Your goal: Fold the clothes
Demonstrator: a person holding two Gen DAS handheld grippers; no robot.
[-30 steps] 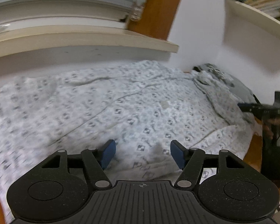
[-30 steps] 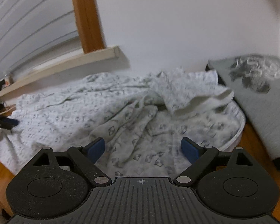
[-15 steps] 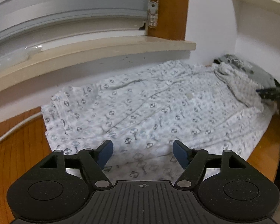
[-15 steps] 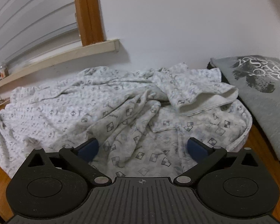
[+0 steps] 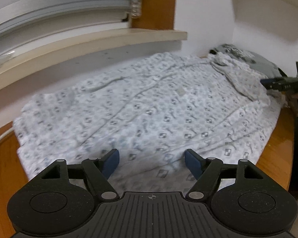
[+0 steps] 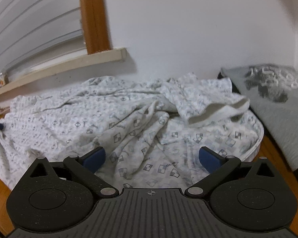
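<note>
Progress: I judge the folding barely begun. The patterned garment [image 5: 149, 107] lies spread nearly flat over the wooden table [image 5: 4, 168], and no clean fold shows; all the folds are left to make.
Garment, flat part: from my left wrist view it fills the middle of the picture, from 9 o'clock across to 3 o'clock. It is thin, soft white cloth printed with small grey-blue squares and key-like marks, with a long seam running toward 1 o'clock.
Garment, bunched part: in my right wrist view the cloth [image 6: 133, 123] is rumpled into ridges at the centre. A sleeve or hem [image 6: 216, 111] is flipped over at 2 o'clock, showing a plain white inside. This side needs smoothing first, I reckon.
Grey shirt: a second garment [image 6: 278, 107], smooth grey with a dark print, lies at 2 to 3 o'clock, just beside the patterned one.
Window sill: a pale, hard ledge [image 5: 89, 43] runs along the wall at 10 to 12 o'clock, behind the cloth.
My left gripper [image 5: 152, 163]: fingers spread apart, nothing between the blue pads, hovering over the near hem at 6 o'clock.
My right gripper [image 6: 152, 158]: fingers spread wide, gripping nothing, above the rumpled cloth at 6 o'clock.
</note>
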